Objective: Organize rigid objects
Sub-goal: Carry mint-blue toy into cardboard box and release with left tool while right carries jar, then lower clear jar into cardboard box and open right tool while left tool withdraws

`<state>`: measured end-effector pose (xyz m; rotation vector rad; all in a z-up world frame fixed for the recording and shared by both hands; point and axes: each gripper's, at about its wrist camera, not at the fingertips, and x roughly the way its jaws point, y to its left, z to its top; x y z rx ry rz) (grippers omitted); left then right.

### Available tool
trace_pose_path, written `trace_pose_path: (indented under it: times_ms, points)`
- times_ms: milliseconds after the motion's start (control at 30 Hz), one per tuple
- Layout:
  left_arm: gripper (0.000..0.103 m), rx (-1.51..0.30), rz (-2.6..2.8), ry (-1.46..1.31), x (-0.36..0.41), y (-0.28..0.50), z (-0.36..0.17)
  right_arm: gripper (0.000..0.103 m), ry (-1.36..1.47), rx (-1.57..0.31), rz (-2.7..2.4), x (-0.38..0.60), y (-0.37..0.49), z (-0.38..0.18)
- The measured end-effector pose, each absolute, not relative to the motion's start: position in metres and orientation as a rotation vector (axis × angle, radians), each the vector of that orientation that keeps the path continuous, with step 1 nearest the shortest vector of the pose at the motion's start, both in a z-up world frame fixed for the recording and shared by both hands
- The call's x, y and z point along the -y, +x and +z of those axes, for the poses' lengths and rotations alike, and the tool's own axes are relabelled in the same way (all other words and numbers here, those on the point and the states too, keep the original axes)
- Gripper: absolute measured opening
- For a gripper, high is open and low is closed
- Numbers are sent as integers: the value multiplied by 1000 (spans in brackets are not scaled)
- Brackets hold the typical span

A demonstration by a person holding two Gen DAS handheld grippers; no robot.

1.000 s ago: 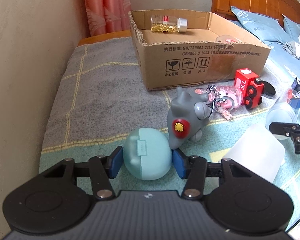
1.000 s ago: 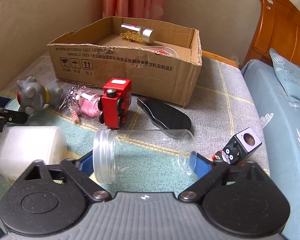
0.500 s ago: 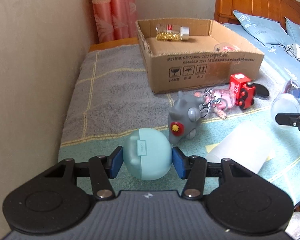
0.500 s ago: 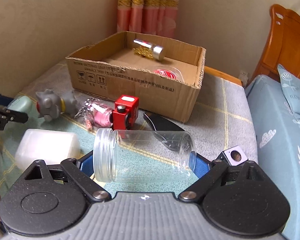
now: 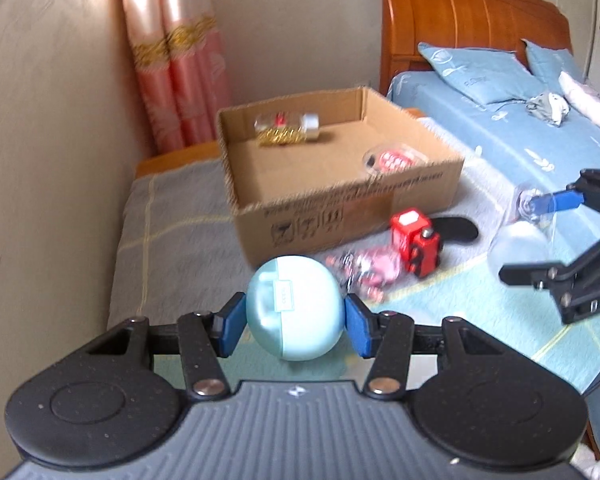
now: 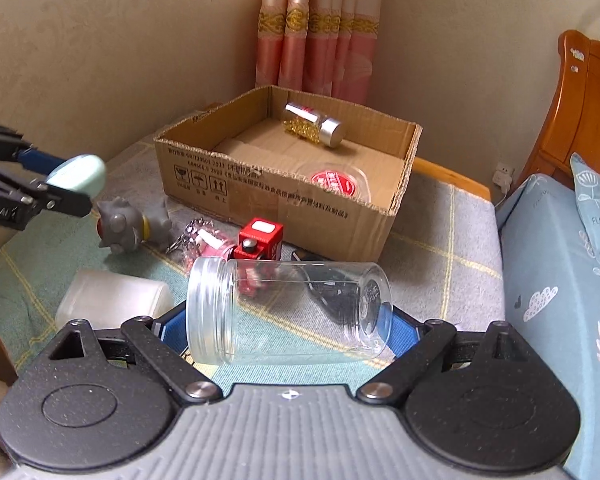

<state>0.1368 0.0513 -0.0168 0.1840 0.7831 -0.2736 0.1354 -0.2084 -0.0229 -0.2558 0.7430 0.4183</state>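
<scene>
Covering bed (image 6: 452,216), grey checked blanket, pink curtains (image 6: 320,24)

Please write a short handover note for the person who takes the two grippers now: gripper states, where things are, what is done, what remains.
Left gripper: shut on the teal round case, in the air.
Right gripper: shut on the clear jar, held sideways.
Done: small bottle and red-lidded container lie in the cardboard box.
Left: box both held items; then grey toy, pink keychain, red train, white container, black piece.
</scene>
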Motion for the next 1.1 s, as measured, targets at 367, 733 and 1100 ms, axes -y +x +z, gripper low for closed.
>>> trace_pose_path:
  times_ms: [367, 733, 1100]
  points:
    - [52, -720, -298, 231, -26, 209, 14, 96, -292, -675, 399, 204, 140, 4]
    - [52, -841, -257, 240, -10, 280, -25, 96, -257, -660, 362, 207, 164, 26]
    - [92, -765, -211, 166, -29, 252, -11, 96, -270, -659, 352, 204, 173, 26]
